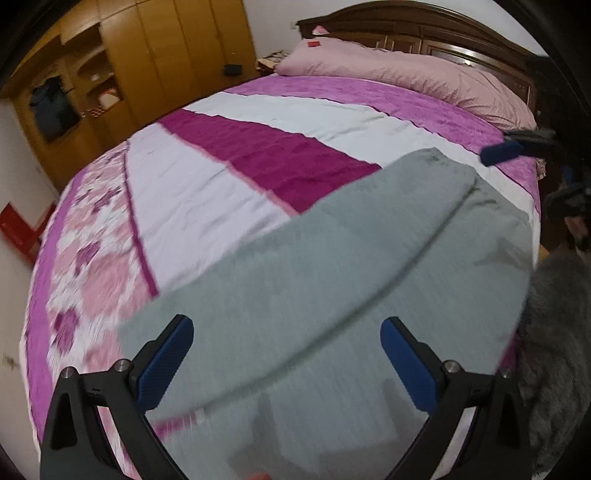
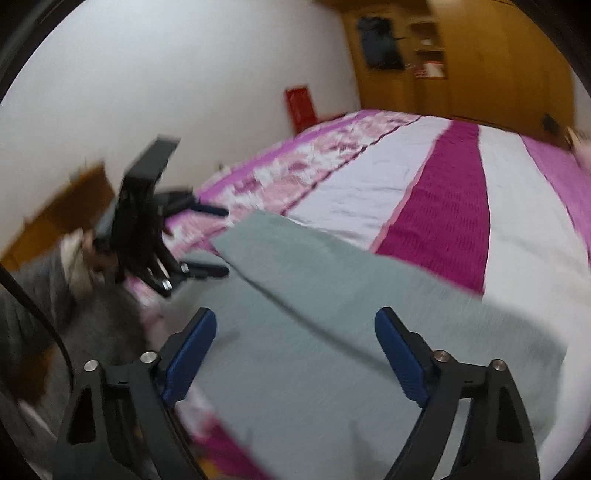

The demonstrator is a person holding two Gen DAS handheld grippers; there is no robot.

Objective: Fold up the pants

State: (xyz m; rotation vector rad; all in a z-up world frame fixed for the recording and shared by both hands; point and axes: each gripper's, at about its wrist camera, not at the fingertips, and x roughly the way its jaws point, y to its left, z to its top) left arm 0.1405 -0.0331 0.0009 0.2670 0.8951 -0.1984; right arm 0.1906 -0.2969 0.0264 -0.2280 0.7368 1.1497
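Grey-green pants (image 1: 332,258) lie flat on the striped bedspread along the near edge of the bed, with a long lengthwise crease. My left gripper (image 1: 288,350) hovers open above one end of them, nothing between its blue pads. My right gripper (image 2: 295,343) hangs open above the pants (image 2: 332,295) at the other end, its jaws also empty. The right wrist view shows the left gripper (image 2: 218,240) at the left, with its fingers spread over the pants' edge. One blue finger (image 1: 502,151) of the right gripper shows at the right of the left wrist view.
The bedspread (image 1: 258,147) has pink, white and magenta stripes. A pink pillow (image 1: 388,70) lies against the dark wooden headboard (image 1: 424,26). A wooden wardrobe (image 1: 166,55) stands beyond the bed. A person's grey sleeve (image 2: 37,295) is at the bed's near side.
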